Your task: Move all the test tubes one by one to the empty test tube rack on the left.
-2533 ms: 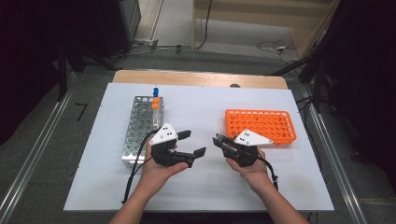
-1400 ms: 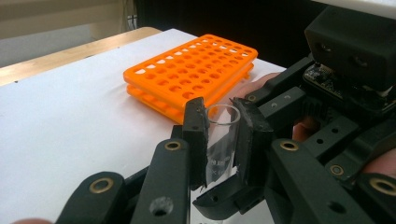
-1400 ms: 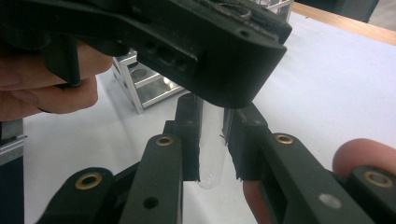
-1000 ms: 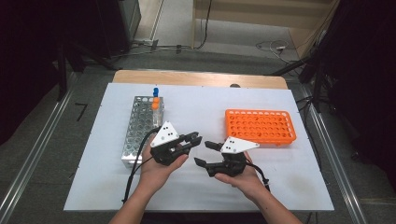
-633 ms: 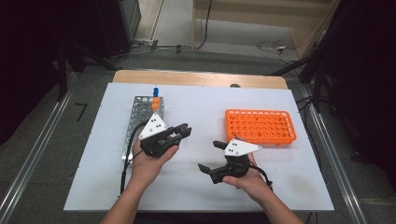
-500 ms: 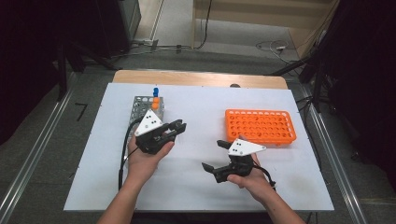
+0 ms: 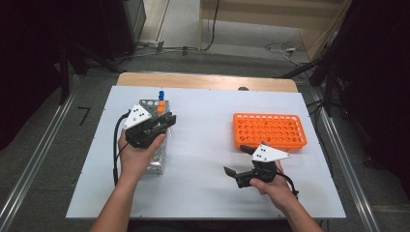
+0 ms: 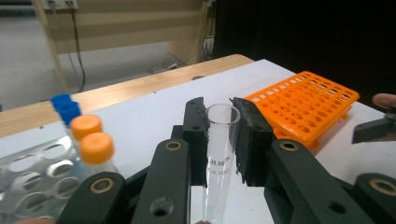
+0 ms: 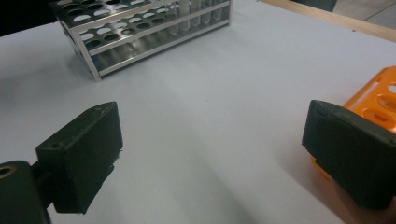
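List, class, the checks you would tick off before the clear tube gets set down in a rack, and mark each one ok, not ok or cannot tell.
1. Left claw shut on the clear tube: ok.
2. Tube uncapped, mouth up: ok.
3. Right claw open, holding nothing: ok.
4. Free holes in the metal rack: ok.
5. Orange rack has no tubes: ok.
6. Tube bottom end undamaged: cannot tell.

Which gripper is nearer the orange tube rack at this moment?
Right. The right gripper, jaws open and empty, hovers just in front of the orange tube rack. The left gripper, shut on a clear test tube, is across the table over the metal rack.
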The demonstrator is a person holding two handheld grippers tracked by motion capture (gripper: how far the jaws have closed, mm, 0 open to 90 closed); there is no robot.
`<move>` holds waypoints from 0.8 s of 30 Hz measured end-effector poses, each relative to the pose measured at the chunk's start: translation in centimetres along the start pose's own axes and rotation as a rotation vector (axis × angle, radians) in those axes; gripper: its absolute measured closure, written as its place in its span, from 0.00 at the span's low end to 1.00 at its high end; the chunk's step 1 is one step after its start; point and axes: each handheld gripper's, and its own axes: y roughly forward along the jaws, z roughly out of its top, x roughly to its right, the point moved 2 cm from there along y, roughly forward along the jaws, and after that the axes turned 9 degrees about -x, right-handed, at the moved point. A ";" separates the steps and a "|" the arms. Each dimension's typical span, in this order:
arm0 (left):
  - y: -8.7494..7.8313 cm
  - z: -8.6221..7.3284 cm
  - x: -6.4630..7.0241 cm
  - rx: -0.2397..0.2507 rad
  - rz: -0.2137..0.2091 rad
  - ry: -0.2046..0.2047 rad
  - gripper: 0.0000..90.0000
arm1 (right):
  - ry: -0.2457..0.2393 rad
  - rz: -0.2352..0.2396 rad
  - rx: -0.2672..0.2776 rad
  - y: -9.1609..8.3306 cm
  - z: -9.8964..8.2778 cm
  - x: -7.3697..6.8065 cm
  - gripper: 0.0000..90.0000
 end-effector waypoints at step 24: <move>-0.7 -1.3 -2.9 -0.011 0.105 -0.036 0.85 | 0.066 -0.068 0.012 -1.5 -1.6 2.9 0.04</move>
